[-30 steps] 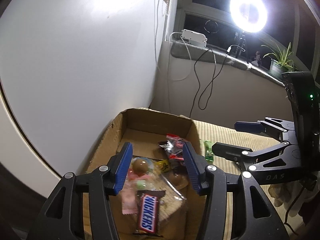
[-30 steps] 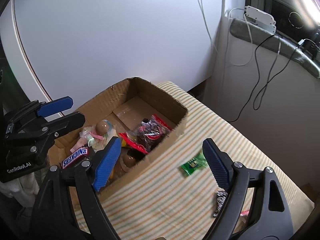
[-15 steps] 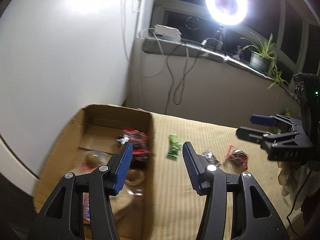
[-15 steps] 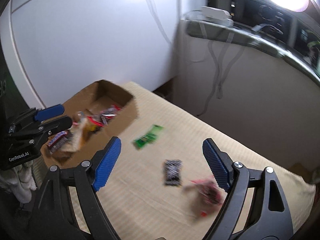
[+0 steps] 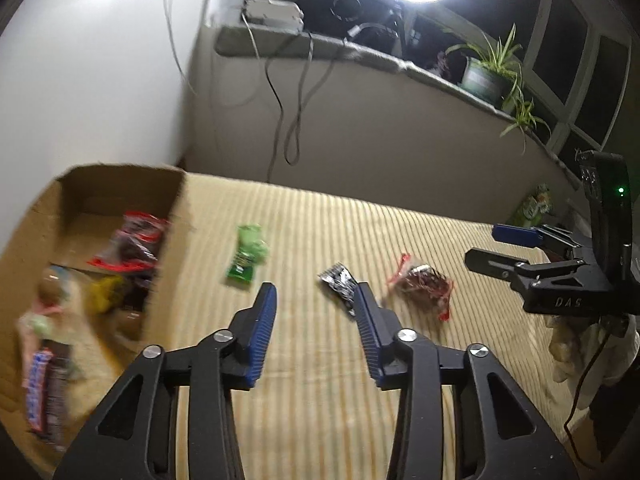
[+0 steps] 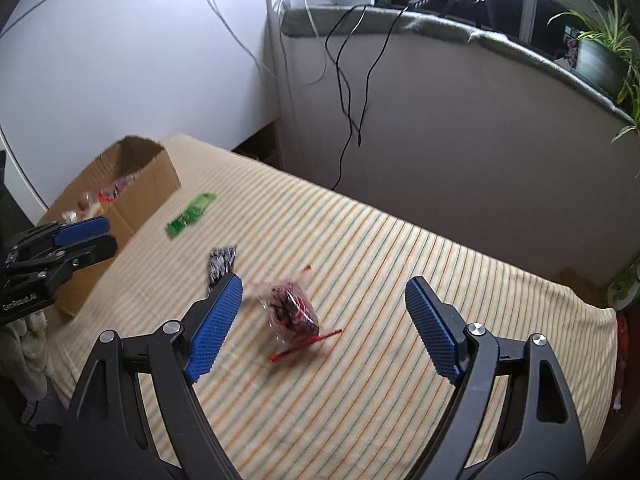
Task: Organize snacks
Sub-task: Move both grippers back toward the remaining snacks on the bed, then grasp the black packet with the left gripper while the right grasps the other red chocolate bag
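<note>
Three snack packets lie loose on the striped yellow cloth [image 6: 400, 280]: one flat green wrapper [image 6: 191, 213] nearest the box, one small black-and-white sachet [image 6: 221, 262], and one clear bag of dark red sweets with red edges [image 6: 292, 310]. One open brown cardboard box [image 5: 168, 216] sits at the cloth's left edge. Inside, several more packets are heaped; blur prevents a count. One green potted plant [image 5: 484, 76] stands on the sill.

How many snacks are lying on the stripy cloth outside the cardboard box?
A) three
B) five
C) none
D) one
A: three snacks lie loose on the stripy cloth outside the cardboard box: a green packet, a black-and-white packet, and a clear bag with red edges.
</note>
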`<state>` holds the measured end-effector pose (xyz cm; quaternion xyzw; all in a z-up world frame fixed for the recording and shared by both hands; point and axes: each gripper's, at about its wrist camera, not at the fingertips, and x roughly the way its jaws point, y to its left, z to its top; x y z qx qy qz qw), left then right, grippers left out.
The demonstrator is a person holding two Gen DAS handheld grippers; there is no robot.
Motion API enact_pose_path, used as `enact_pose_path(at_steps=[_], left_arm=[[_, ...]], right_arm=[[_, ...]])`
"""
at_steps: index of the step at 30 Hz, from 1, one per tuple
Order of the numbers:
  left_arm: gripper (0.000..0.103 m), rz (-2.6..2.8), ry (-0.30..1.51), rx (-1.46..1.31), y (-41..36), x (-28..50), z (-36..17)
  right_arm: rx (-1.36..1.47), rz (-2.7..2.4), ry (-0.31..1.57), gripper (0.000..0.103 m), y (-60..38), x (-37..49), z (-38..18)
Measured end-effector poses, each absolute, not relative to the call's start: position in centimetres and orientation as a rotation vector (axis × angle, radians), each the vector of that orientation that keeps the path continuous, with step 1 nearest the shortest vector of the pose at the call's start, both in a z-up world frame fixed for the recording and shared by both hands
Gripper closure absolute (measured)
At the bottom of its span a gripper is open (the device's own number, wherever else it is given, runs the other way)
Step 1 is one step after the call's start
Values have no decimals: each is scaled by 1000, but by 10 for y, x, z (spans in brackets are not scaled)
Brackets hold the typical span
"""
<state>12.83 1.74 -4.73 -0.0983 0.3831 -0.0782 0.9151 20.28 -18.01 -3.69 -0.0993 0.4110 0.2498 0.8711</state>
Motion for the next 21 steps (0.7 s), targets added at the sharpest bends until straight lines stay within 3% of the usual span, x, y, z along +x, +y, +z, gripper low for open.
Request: enact_pose_path(at_steps=[21], left_arm=[[70, -190, 944, -177, -22, 178, -95]], right_arm=[[-306, 608, 982, 38, -151, 221, -86]])
